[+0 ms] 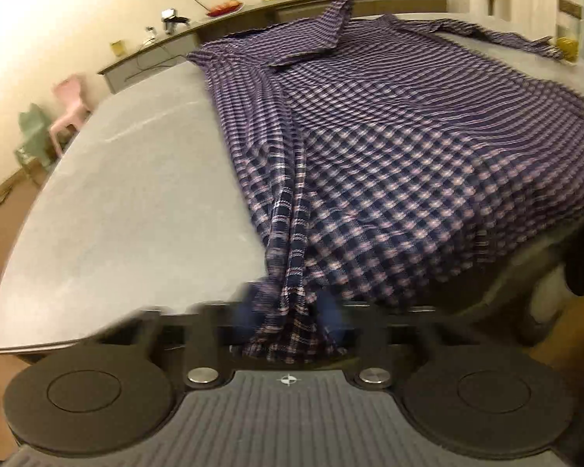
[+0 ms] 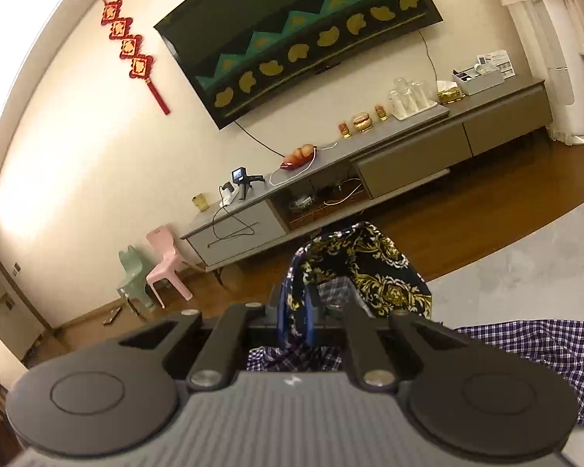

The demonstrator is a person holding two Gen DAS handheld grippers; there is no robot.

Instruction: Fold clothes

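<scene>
A navy-and-white plaid shirt lies spread on the grey table. My left gripper is shut on a bunched fold of its near hem at the table's front edge; the blue fingertips are blurred. One sleeve rises off the shirt and leaves the top of the left wrist view. In the right wrist view my right gripper is shut on plaid cloth, which hangs below its blue fingers. More of the shirt lies lower right on the table.
A dark garment with a gold pattern is draped over something just beyond my right gripper. Behind it a long grey cabinet stands under a wall screen. Pink and green chairs stand at the left.
</scene>
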